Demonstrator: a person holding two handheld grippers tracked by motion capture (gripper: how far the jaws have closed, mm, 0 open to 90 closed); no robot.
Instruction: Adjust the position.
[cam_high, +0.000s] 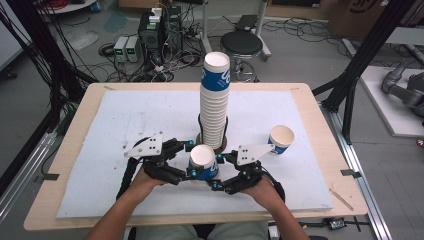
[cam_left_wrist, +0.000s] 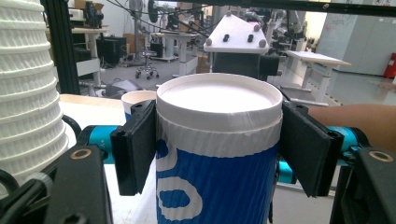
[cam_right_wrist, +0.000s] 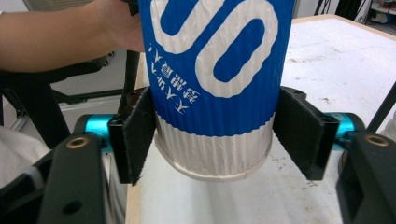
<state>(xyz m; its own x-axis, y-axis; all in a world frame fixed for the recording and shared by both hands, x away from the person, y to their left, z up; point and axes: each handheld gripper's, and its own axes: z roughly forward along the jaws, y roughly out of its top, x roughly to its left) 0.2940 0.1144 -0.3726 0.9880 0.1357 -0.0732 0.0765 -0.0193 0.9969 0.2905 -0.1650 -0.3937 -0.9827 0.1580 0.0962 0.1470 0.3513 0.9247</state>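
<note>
Between the two grippers, near the front edge of the table, a blue-and-white paper cup is clamped from both sides: the left gripper pinches it just under the rim, the right gripper down by its white base. Just behind stands the tall stack of cups, and a lone cup sits well off to the right. To my eye, the risk is crushing: two hands pressing one thin cup could buckle its wall. A careless lift might also clip the stack and topple it.
</note>
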